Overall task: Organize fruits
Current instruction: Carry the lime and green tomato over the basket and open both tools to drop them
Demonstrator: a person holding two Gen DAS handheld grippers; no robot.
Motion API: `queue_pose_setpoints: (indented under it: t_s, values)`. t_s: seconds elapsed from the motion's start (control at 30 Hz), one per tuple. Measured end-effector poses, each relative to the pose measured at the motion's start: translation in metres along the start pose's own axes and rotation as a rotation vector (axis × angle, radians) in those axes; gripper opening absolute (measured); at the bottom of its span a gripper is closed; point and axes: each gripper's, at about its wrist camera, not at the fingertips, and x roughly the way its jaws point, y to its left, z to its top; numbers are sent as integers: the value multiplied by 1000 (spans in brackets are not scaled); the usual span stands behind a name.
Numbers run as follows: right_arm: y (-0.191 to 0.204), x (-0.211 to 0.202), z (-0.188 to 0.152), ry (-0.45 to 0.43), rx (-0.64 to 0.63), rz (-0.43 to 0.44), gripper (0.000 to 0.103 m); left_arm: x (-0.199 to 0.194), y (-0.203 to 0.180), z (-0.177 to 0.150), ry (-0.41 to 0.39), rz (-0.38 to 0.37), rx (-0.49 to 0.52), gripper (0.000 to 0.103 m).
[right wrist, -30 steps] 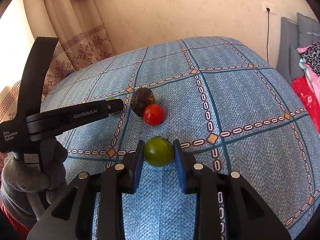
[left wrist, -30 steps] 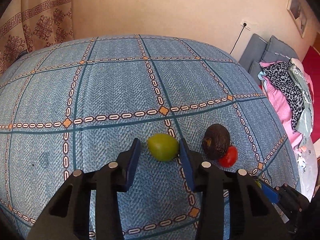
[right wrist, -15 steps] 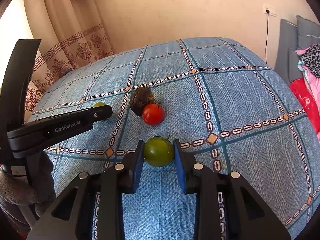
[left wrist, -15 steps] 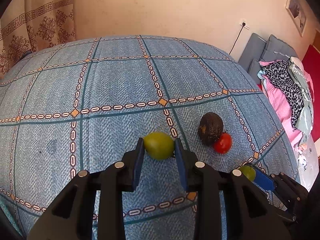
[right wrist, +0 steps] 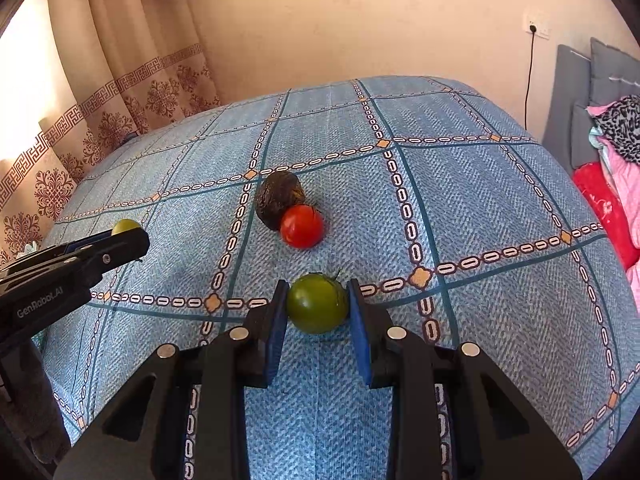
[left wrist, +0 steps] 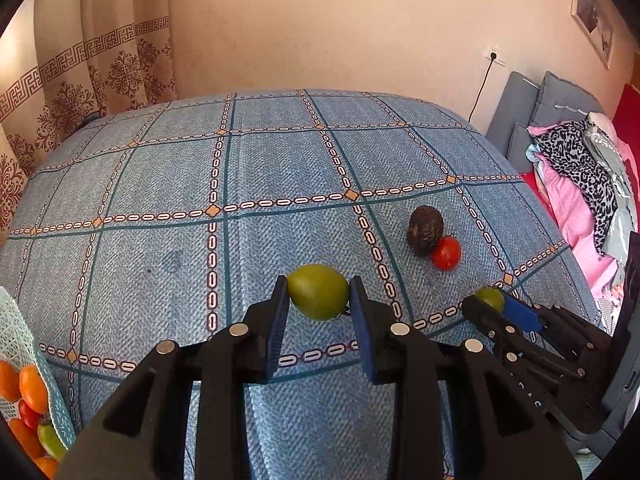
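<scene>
Lifted left gripper (left wrist: 318,308); basket (left wrist: 24,344) appears beside.

You closed the left claw (left wrist: 318,312) on the yellow-green tomato (left wrist: 318,291) and drew it away from the avocado (left wrist: 425,230).

mesh basket (left wrist: 24,344) cut by left frame edge, its fruit partly out of view, clothes pile (left wrist: 592,184) cropped at right edge
</scene>
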Motion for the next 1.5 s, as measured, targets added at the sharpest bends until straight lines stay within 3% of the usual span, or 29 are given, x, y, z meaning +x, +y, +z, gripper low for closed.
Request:
queue_pose_setpoints:
  t_s: [0.27, 0.53, 1.03, 1.5]
  values:
    - [6, -4, 0, -6, 7, -19, 29, -27, 18, -9, -39, 48, -8, 31]
    - [10, -13, 1, 4, 69, 55, 29, -55, 41, -15, -82, 103, -46, 31]
    - [74, -37, 6, -15, 13, 190, 29, -94, 89, -29, -139, 165, -111, 31]
    - [156, -56, 2, -25, -117, 307, 29, -131, 163, -51, -170, 257, -226, 31]
